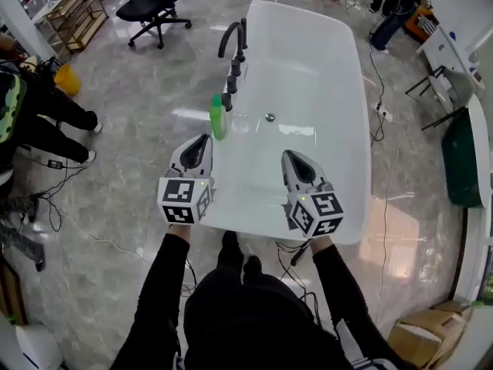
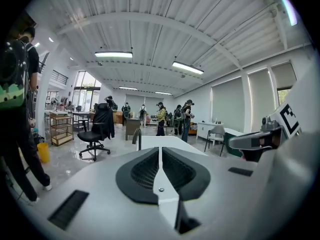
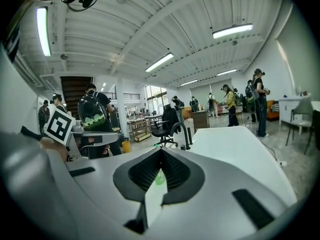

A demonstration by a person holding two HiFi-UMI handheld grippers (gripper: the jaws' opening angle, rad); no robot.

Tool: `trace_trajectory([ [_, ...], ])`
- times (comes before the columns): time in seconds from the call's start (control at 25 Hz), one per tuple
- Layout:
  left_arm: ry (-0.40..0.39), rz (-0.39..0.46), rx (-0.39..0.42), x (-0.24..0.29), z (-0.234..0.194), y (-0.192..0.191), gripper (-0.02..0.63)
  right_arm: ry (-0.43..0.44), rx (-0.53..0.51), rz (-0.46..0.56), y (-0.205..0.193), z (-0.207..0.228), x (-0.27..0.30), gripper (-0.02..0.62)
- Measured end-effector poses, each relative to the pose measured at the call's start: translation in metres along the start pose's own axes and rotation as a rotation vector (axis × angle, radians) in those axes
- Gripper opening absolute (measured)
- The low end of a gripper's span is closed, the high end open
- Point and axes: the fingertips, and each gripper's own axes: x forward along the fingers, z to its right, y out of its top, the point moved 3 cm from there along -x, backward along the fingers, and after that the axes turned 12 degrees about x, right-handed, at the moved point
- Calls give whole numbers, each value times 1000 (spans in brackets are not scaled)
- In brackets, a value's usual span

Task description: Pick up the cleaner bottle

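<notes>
The green cleaner bottle (image 1: pixel 219 119) stands upright on the left rim of a white bathtub (image 1: pixel 348 129), just before the black faucet (image 1: pixel 232 38). My left gripper (image 1: pixel 204 139) hovers over the tub's near left corner, shut and holding nothing, its tip a little short of the bottle. In the left gripper view its jaws (image 2: pixel 160 149) meet, and the bottle is hidden. My right gripper (image 1: pixel 289 156) is over the tub's near end, to the right of the bottle and also shut and empty. A sliver of the green bottle (image 3: pixel 159 177) shows behind its closed jaws (image 3: pixel 161 151).
Black tap handles (image 1: pixel 233 74) line the rim beyond the bottle. A black office chair (image 1: pixel 156 6) stands at far left, a person's legs (image 1: pixel 54 122) are at the left, cables (image 1: pixel 77 230) trail on the floor, and cardboard boxes (image 1: pixel 422 334) lie at lower right.
</notes>
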Motion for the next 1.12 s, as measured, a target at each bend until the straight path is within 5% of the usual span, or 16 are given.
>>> trace_trajectory([
  [0.64, -50, -93, 12, 58, -21, -41, 175, -107, -30, 14, 9, 24, 25, 2],
  [1.12, -41, -225, 22, 102, -29, -95, 232, -61, -43, -26, -5, 49, 82, 2],
])
